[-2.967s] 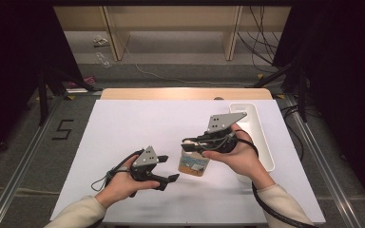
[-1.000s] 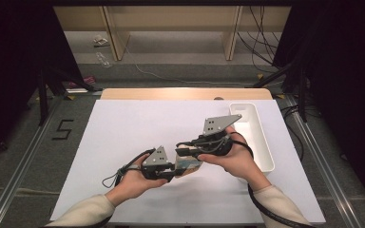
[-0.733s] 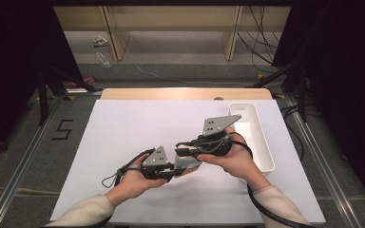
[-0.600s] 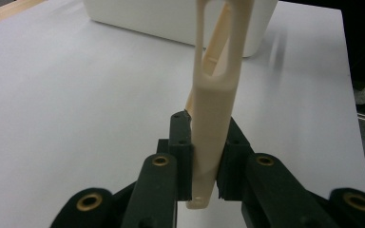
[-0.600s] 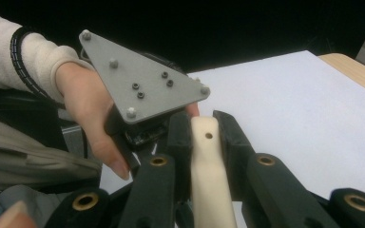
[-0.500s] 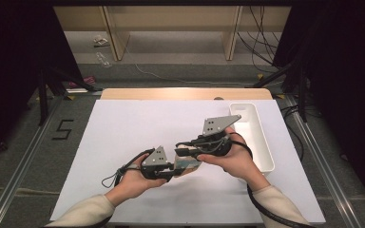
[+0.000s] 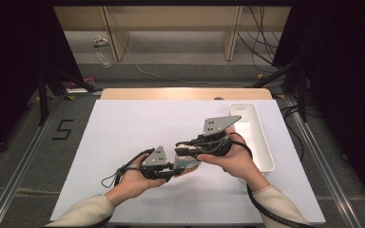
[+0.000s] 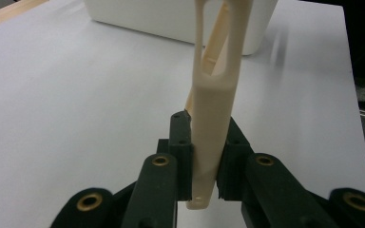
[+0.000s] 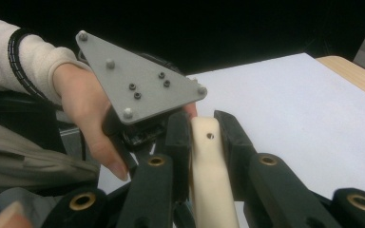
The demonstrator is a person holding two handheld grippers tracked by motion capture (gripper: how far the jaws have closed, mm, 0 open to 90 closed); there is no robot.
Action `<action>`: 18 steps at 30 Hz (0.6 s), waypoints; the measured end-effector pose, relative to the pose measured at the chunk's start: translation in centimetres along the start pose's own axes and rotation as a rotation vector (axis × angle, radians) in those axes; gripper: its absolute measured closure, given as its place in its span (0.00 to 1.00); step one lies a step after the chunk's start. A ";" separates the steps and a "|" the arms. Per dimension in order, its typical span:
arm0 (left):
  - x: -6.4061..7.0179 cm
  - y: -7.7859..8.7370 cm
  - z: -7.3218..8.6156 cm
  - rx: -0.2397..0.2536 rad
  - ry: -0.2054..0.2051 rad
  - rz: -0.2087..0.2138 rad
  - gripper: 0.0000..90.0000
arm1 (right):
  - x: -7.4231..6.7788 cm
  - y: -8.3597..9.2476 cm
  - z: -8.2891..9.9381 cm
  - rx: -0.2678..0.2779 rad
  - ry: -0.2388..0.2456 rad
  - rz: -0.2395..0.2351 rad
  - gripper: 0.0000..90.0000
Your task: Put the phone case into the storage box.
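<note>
A cream plastic utensil point(image 7: 189, 165) hangs low over the white table point(image 7: 123, 128), between both hands. In the left gripper view my left gripper point(image 8: 208, 142) is shut on its flat handle point(image 8: 216, 109), and the forked part rises away from the jaws. My right gripper point(image 9: 206, 128) is shut on the handle point(image 9: 209, 161) too, whose end has a small hole. Just beyond it are the left hand and its grey plate point(image 9: 138, 85). From above, the left gripper point(image 7: 173, 171) and right gripper point(image 7: 183, 151) meet tip to tip.
A long white tray point(image 7: 261, 137) stands at the table's right side, just beyond the right hand, and its wall point(image 8: 171, 14) shows in the left gripper view. Cables trail from both grippers towards the table's front edge. Shelving and loose cables lie beyond the far edge.
Since three seconds ago the left hand has moved right to meet the right gripper, and the utensil has tilted. Over the last second nothing has visibly moved.
</note>
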State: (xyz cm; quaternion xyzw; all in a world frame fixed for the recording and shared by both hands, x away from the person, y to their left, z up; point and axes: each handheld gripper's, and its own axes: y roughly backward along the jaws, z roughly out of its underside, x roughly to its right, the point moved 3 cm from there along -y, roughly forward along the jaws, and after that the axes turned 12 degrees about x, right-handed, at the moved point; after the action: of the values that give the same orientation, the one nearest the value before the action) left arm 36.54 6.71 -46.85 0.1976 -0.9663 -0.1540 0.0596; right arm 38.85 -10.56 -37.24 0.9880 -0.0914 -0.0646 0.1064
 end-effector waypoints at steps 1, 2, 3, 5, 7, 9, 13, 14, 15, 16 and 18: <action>0.0 0.0 0.0 0.000 0.001 0.000 0.88 | 0.0 0.0 0.0 0.001 0.000 0.001 0.86; 0.0 0.0 0.0 0.001 0.001 0.000 0.88 | 0.0 0.0 0.0 0.004 -0.001 0.002 0.86; 0.0 0.0 0.0 0.001 0.001 0.000 0.88 | 0.0 0.0 0.0 0.005 -0.001 0.003 0.86; 0.0 0.0 0.0 0.001 0.001 0.000 0.88 | 0.0 0.0 0.0 0.006 0.001 0.004 0.86; 0.0 0.0 0.0 0.002 0.004 0.000 0.88 | 0.0 0.0 0.0 0.008 0.000 0.005 0.85; 0.0 0.0 0.0 0.001 0.004 -0.001 0.88 | 0.1 0.0 0.0 0.009 0.005 0.009 0.84; -0.1 0.0 0.0 0.000 0.004 -0.001 0.88 | 0.2 0.0 0.1 0.013 0.004 0.011 0.82; -0.1 0.0 0.0 0.001 0.004 -0.002 0.88 | 0.2 0.0 0.1 0.016 0.005 0.011 0.81; -0.1 0.1 0.0 0.001 0.004 -0.002 0.88 | 0.2 0.0 0.1 0.017 0.007 0.013 0.80; -0.1 0.1 0.0 0.002 0.004 -0.003 0.88 | 0.2 0.0 0.1 0.019 0.008 0.015 0.79; -0.1 0.1 -0.1 0.003 0.005 -0.002 0.88 | 0.3 0.0 0.1 0.023 0.011 0.017 0.77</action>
State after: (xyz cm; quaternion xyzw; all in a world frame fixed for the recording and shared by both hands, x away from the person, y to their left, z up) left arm 36.62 6.80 -46.77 0.1989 -0.9662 -0.1521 0.0615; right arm 39.11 -10.66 -37.38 0.9887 -0.0999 -0.0572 0.0962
